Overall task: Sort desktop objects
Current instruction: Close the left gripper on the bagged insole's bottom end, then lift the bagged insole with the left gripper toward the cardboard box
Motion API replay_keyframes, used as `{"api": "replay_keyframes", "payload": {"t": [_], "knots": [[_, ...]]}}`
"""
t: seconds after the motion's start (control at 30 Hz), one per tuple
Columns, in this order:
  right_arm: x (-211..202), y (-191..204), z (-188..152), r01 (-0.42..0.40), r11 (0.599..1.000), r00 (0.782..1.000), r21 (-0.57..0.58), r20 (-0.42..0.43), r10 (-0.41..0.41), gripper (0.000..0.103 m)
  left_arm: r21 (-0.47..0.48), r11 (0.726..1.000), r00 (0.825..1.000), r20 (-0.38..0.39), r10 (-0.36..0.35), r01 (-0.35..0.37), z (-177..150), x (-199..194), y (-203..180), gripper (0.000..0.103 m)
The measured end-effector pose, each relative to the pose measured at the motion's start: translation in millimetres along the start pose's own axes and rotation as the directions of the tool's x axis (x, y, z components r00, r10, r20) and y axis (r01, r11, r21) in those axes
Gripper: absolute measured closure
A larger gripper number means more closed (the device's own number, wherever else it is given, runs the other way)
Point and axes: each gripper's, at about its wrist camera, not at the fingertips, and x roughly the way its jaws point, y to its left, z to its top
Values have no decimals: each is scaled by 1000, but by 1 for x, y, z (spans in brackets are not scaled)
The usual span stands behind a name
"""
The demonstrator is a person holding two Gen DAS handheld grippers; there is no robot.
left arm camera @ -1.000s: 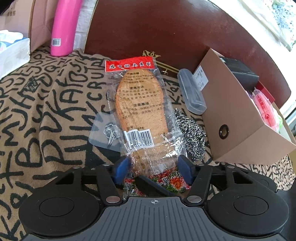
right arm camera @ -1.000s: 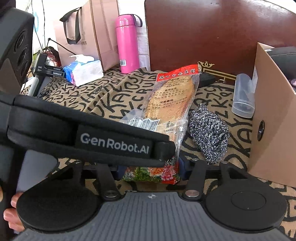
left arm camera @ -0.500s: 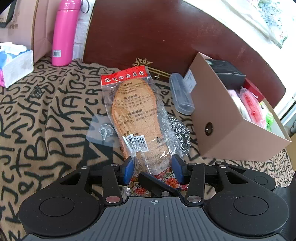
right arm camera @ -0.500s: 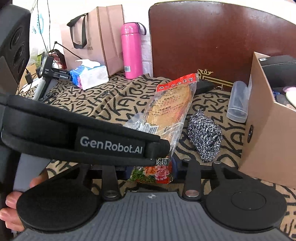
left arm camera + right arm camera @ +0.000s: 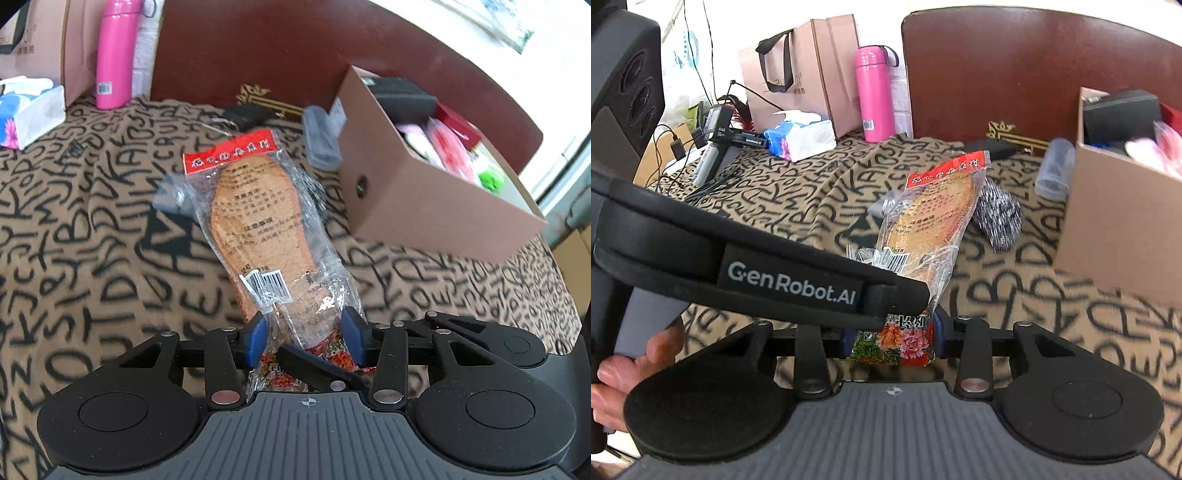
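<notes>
1. Both grippers are holding the packet of insoles (image 5: 266, 236), a clear plastic bag with a red header strip and a white barcode sticker; it is raised off the letter-patterned cloth (image 5: 74, 229) covering the desk, its red end pointing away from the cameras
2. The left gripper (image 5: 304, 334) is pinching the near, flower-printed end of the packet, one blue finger pad (image 5: 255, 338) pressing on each side of the bag
3. The right gripper (image 5: 892, 338) is also gripping that same flowered end; its fingers, having just been closing, are sitting narrow with the bag squeezed between them
4. In the right wrist view the left gripper's black body, marked GenRobot.AI, is crossing the picture, and a hand (image 5: 628, 369) is wrapping its handle at the lower left
5. A steel wool scourer (image 5: 997, 218) is lying on the cloth just beyond the packet
6. The open cardboard box (image 5: 417, 192), already holding a black item and pink packets, is standing to the right, with a clear plastic case (image 5: 320, 136) lying beside its far corner
7. A pink flask (image 5: 873, 92), a tissue pack (image 5: 799, 134) and a paper bag (image 5: 809, 70) are standing at the far left of the desk, well apart from the packet
</notes>
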Motion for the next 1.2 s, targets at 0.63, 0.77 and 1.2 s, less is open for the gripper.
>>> {"api": "replay_keyframes", "payload": {"t": [0.63, 0.77, 1.2], "knots": [[-25, -8, -38, 89, 996, 996, 15, -12, -89, 22, -16, 1000, 1000, 10, 21, -21, -20, 6, -3, 15], [-19, -2, -32, 120, 993, 993, -21, -4, -120, 17, -44, 999, 1000, -1, 17, -17, -5, 21, 6, 15], [12, 4, -22, 146, 987, 988, -69, -47, -150, 15, -49, 999, 999, -34, -17, 15, 34, 58, 22, 11]]}}
